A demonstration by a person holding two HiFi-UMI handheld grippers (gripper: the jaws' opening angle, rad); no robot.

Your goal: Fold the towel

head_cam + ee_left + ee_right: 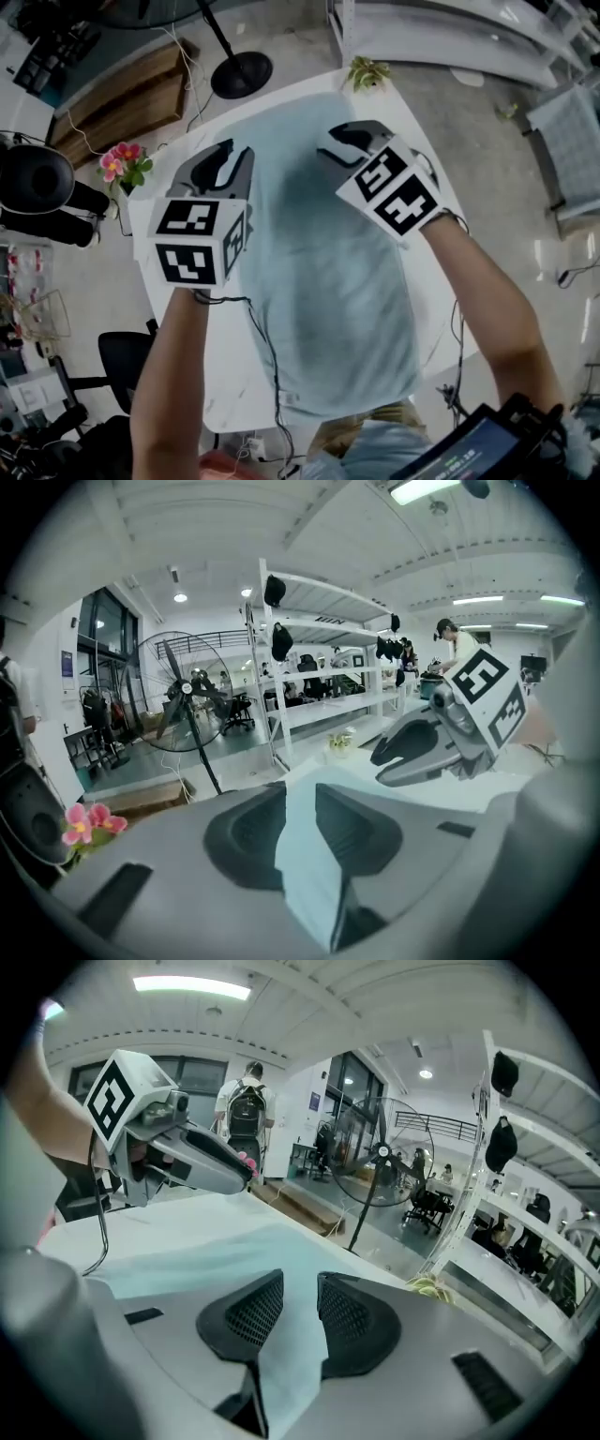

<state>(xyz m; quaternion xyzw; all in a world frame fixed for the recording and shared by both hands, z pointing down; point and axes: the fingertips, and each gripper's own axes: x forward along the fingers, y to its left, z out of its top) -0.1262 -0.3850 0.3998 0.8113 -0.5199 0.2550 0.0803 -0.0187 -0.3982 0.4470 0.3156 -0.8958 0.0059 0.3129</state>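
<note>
A light blue towel (pixel 337 281) lies spread flat over most of the white table (pixel 183 366), its long side running away from me. My left gripper (pixel 225 157) hovers above the towel's far left part, and my right gripper (pixel 345 142) above its far right part. Both stand open with nothing pinched. In the left gripper view the towel (pixel 309 855) shows only through the gap of the left gripper (pixel 300 794), with the right gripper (pixel 417 752) off to the right. In the right gripper view the towel (pixel 187 1251) lies below the right gripper (pixel 292 1288), and the left gripper (pixel 211 1162) hangs at left.
Pink flowers (pixel 122 164) stand at the table's left corner and a small green plant (pixel 368 72) at its far edge. A floor fan's base (pixel 241 75) sits beyond the table. A thin black cable (pixel 267 347) trails across the table's near left. White shelving (pixel 319 677) stands behind.
</note>
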